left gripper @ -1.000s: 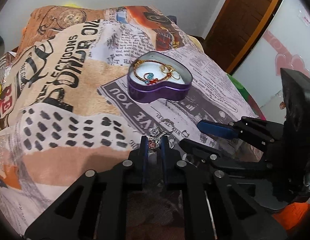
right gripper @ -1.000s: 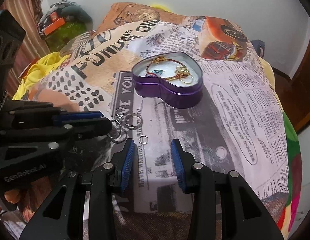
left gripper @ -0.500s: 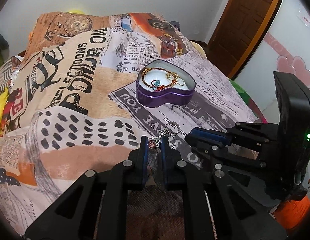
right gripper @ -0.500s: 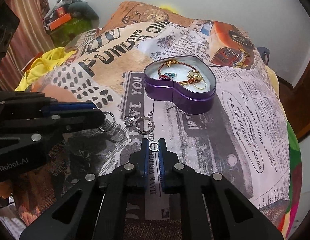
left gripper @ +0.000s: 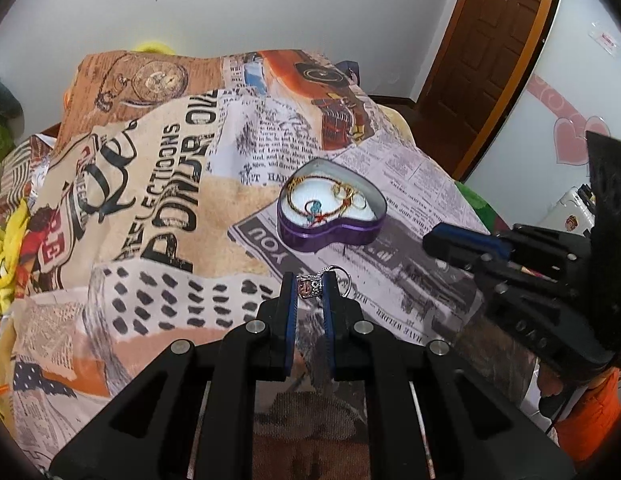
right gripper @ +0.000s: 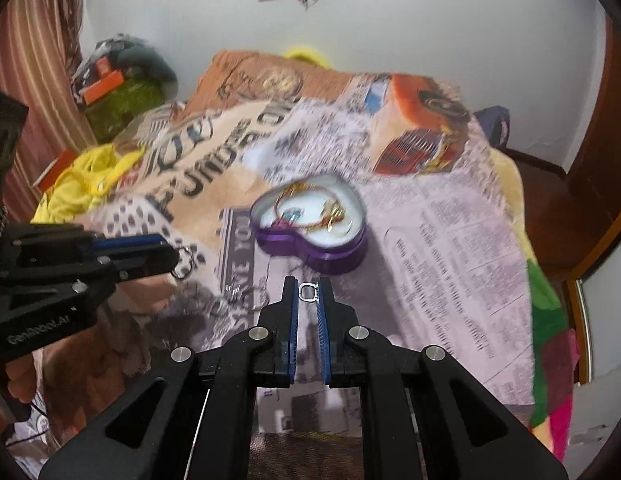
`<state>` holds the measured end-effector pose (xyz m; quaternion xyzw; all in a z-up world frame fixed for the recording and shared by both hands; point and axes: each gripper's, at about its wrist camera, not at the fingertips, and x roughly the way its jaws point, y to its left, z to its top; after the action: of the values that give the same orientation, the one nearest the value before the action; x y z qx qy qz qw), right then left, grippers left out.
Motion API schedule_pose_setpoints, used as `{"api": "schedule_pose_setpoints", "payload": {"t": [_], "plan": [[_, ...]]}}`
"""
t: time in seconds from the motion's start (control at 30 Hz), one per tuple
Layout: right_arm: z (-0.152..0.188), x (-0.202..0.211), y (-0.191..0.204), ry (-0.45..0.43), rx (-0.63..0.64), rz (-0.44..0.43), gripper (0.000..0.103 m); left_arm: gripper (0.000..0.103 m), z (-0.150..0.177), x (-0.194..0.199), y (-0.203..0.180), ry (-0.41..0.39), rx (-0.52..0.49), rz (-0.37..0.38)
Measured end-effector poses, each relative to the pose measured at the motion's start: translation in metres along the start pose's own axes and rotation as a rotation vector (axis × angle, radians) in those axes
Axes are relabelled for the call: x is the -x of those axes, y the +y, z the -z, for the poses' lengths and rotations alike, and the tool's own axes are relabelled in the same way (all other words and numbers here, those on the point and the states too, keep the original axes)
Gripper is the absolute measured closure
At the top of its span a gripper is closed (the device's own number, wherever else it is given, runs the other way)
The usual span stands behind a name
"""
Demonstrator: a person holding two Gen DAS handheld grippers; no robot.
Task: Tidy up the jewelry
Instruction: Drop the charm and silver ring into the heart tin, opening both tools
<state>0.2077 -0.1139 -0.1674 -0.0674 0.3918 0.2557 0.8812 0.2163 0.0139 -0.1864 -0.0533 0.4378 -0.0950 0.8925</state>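
Observation:
A purple heart-shaped tin point(left gripper: 332, 216) lies open on the printed blanket, with a gold bracelet point(left gripper: 310, 200) and gold rings inside; it also shows in the right wrist view point(right gripper: 310, 236). My left gripper point(left gripper: 309, 286) is shut on a silver ring charm point(left gripper: 310, 285) and holds it above the blanket, short of the tin. My right gripper point(right gripper: 309, 291) is shut on a small silver ring point(right gripper: 309, 292), lifted, just in front of the tin. More silver hoops point(right gripper: 246, 294) lie on the blanket below.
The printed blanket point(left gripper: 158, 184) covers a bed. Yellow cloth point(right gripper: 86, 184) and a green bundle point(right gripper: 122, 104) lie at the left. A brown door point(left gripper: 490, 40) stands at the right. Each gripper shows in the other's view, left point(right gripper: 70, 264) and right point(left gripper: 522, 276).
My right gripper closed on the small silver ring and lifted it toward the tin. My left gripper rose from the blanket with the ring charm held.

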Motion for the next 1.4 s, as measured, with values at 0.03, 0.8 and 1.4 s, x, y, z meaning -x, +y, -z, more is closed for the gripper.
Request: {"api": "schedule_pose_setpoints", "payload": {"t": [0.03, 0.8, 1.4], "plan": [[-0.002, 0.001, 0.000, -0.008, -0.004, 0.001, 0.095, 0.092, -0.002, 0.000, 0.000, -0.003, -0.001, 0.000], [-0.027, -0.027, -0.021, -0.027, -0.048, -0.019, 0.095, 0.092, -0.050, -0.043, 0.008, -0.018, -0.014, 0.000], [-0.030, -0.060, -0.019, 0.048, -0.027, -0.061, 0.095, 0.092, -0.062, -0.080, 0.013, 0.034, -0.029, 0.024]]}}
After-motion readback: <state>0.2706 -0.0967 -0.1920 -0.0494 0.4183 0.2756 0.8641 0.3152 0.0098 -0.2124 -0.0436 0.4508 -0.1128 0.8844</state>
